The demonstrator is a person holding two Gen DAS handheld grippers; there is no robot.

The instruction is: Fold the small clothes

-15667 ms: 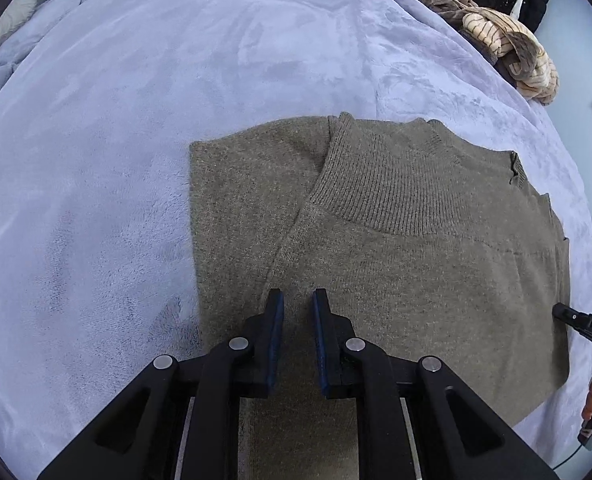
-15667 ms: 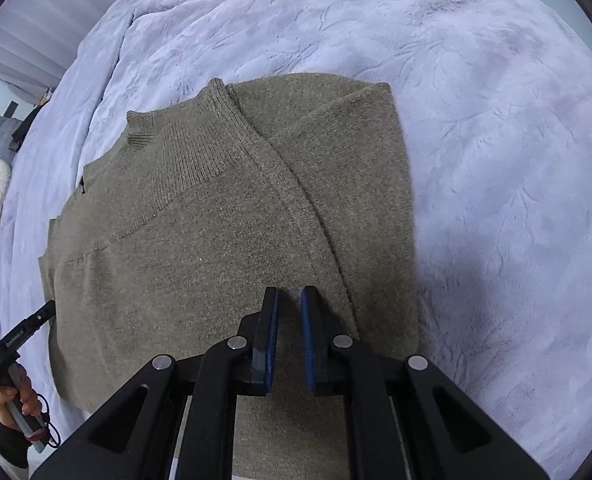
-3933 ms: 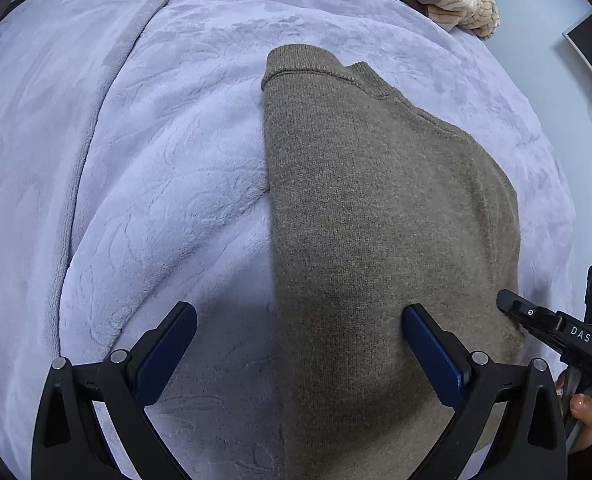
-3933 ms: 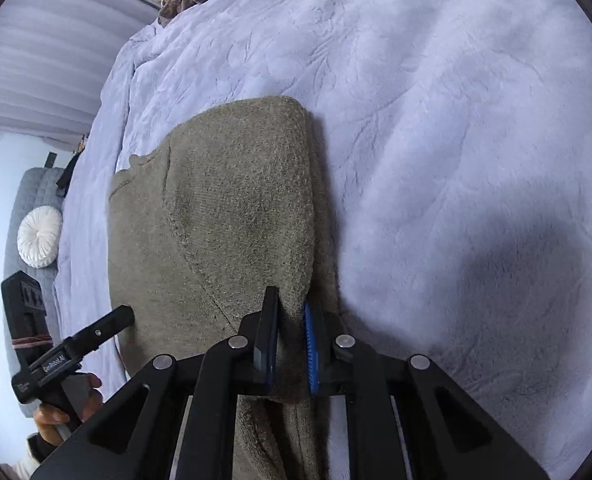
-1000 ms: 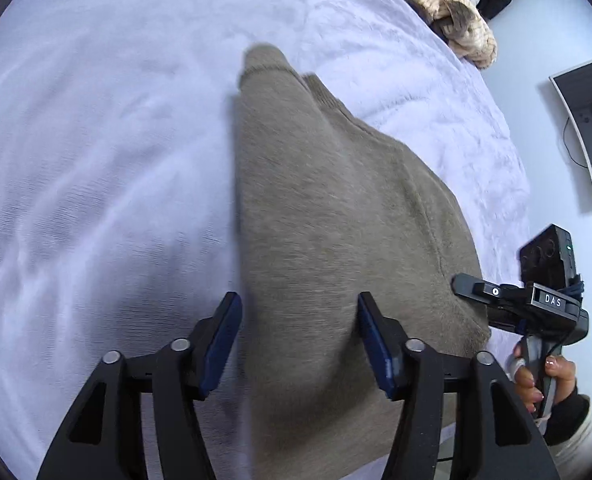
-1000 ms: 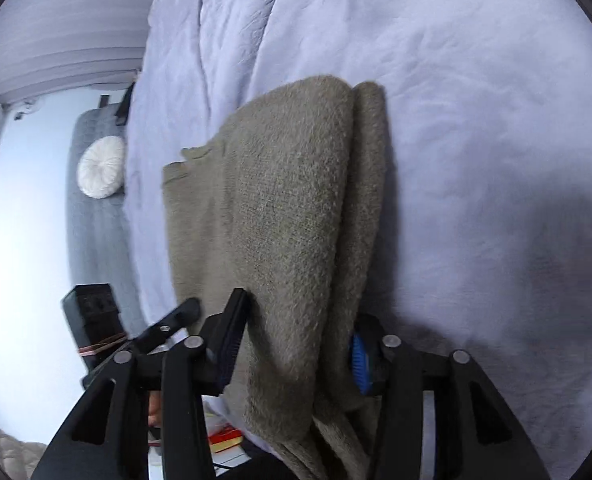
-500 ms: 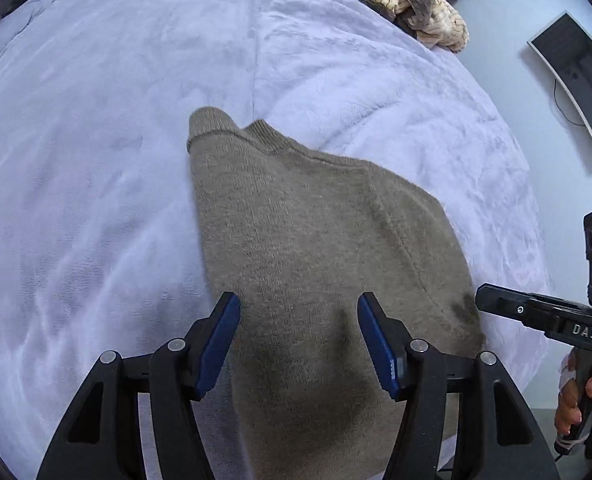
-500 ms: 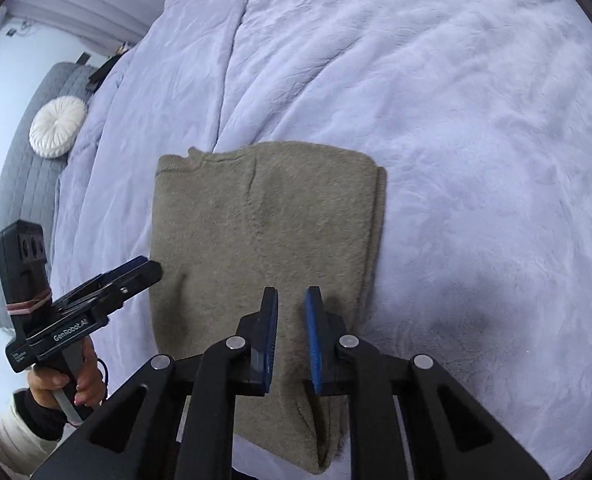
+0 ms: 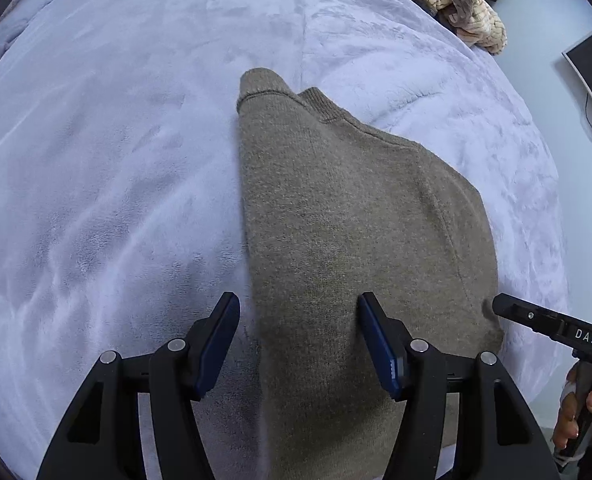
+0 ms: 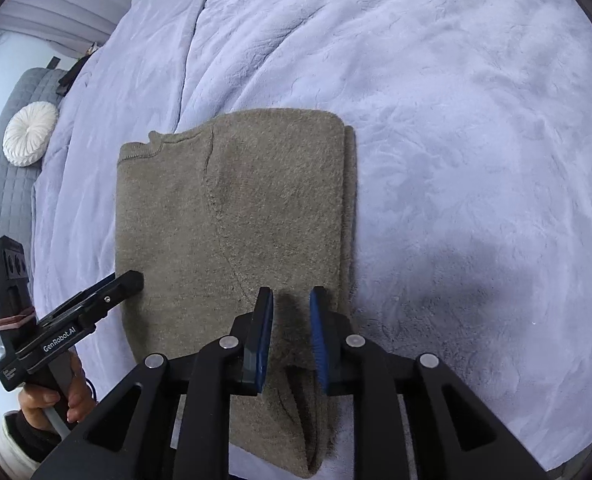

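Your left gripper [image 9: 298, 320] hangs with its jaws apart over the near left edge of the folded olive sweater [image 9: 356, 220], which lies flat on the lavender blanket [image 9: 115, 160], while your right gripper [image 10: 291, 320] is opening just above its right fold, pinching nothing.

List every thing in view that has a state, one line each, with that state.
Olive sweater: folded into a narrow stack, lying flat on the bed, held by neither tool.
Left tool: open, above the sweater's left edge, gripping nothing.
Right tool: jaws opening, narrow gap, no cloth pinched between them.
Lilac blanket: spread over the bed, lightly creased.
Striped garment: crumpled in a heap at the far edge.
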